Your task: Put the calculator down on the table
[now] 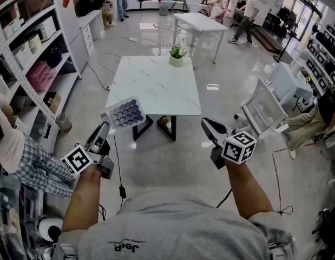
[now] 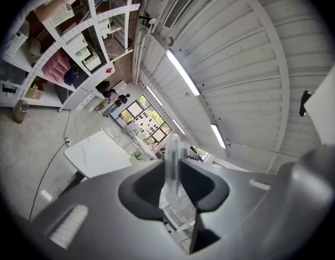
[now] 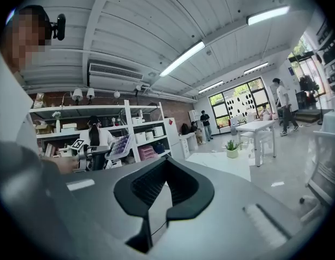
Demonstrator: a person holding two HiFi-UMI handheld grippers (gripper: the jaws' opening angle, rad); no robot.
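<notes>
Closest to the camera is my grey shirt, with both forearms reaching forward, each hand holding a pair of tongs. My left tongs (image 1: 105, 128) are clamped on the near edge of the calculator (image 1: 125, 113), a flat pale slab with rows of round dark keys. It is up in the air, keys facing up and tilted, above the floor and just short of the near edge of the white marble-patterned table (image 1: 156, 85). In the left gripper view its clear plastic edge (image 2: 172, 167) stands upright between the jaws. My right tongs (image 1: 210, 127) hold nothing; their jaws look closed together. A small potted plant (image 1: 177, 56) stands at the table's far edge.

I judge the calculator light and stiff, with smooth plastic that could slip or pivot, since I grip only one edge. Holding it by that edge seems right, lowering it flat and gently so the keys and casing take no knock.
</notes>
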